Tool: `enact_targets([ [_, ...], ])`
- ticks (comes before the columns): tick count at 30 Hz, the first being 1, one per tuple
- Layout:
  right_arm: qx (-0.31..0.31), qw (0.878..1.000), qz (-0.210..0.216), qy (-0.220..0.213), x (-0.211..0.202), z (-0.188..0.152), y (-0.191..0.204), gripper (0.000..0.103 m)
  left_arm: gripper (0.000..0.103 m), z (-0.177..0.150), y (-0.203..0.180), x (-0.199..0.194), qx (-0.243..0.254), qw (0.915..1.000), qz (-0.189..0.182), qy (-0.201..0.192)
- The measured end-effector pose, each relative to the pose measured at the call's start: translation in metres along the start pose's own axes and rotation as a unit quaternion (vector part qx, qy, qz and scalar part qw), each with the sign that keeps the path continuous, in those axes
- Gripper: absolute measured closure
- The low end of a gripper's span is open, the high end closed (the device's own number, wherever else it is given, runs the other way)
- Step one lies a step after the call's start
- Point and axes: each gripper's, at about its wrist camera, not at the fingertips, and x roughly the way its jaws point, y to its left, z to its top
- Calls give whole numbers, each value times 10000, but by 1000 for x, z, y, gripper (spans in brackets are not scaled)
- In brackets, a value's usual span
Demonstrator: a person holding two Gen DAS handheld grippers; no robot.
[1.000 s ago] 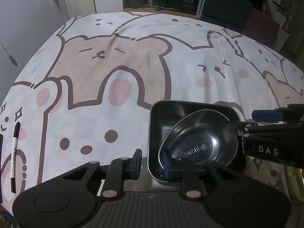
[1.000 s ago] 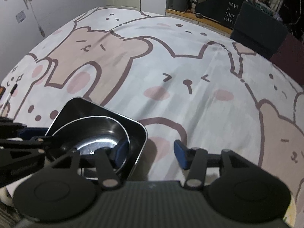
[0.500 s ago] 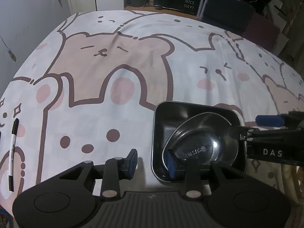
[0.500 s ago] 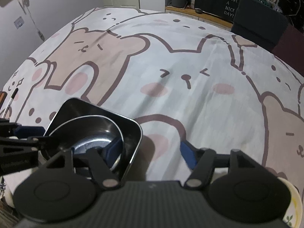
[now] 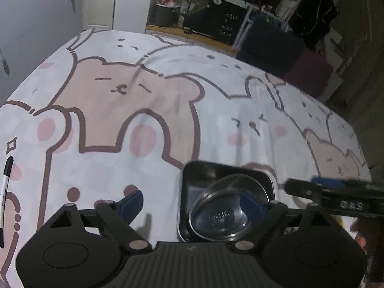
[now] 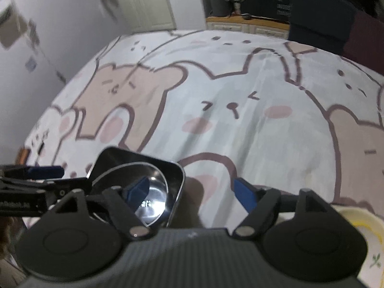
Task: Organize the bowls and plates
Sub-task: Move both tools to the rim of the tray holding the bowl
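A round stainless-steel bowl [image 5: 222, 212] lies tilted inside a square dark metal tray [image 5: 204, 175] on the bear-print cloth [image 5: 168, 110]. Left tongs [image 5: 192, 200], jaws just opened wide, straddle the tray's left wall, gripping nothing. Right tongs [image 6: 190, 189], likewise just opened wide, straddle its right wall. A black-and-white marker pen [image 5: 5, 187] lies well left of the tray.

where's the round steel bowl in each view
Left wrist view: the round steel bowl sits low, right of centre, leaning in the square black tray.
Right wrist view: the bowl is low and left, in the same tray.
Shared landmark: the winking bunny face printed on the cloth beyond the tray.
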Motion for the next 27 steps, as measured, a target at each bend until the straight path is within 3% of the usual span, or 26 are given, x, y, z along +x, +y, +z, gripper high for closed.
enact_targets([
  [2, 295, 9995, -37, -77, -6, -3, -7, 12, 6, 3, 6, 0, -72, 10000, 13, -40],
  [5, 534, 9986, -23, -4, -10, -9, -17, 12, 1, 5, 16, 1, -168, 9998, 54, -83],
  [7, 573, 9983, -57, 32, -10, -13, -21, 12, 0, 7, 22, 3, -191, 9998, 48, -70],
  [10, 708, 9974, 99, 88, -9, -18, -29, 0, 0, 8, 28, 7, -232, 9997, 36, -34],
  [15, 1285, 9907, 437, 81, -6, -24, -40, 1, 0, 9, 33, 15, -176, 9997, 145, 122],
  [16, 1416, 9887, 475, 80, -5, -25, -41, 4, 0, 9, 35, 17, -165, 9996, 138, 175],
  [18, 1592, 9860, 484, 89, -4, -25, -41, 29, 0, 9, 37, 18, -130, 9996, 70, 234],
  [21, 1636, 9851, 464, 252, 5, -24, -42, 52, 5, 10, 37, 19, 17, 9997, 57, 244],
  [23, 1579, 9863, 384, 298, 8, -24, -39, 63, 18, 11, 36, 21, 84, 9995, 65, 294],
  [27, 1517, 9869, 451, 324, 12, -22, -33, 70, 38, 12, 34, 26, 150, 9991, 22, 389],
])
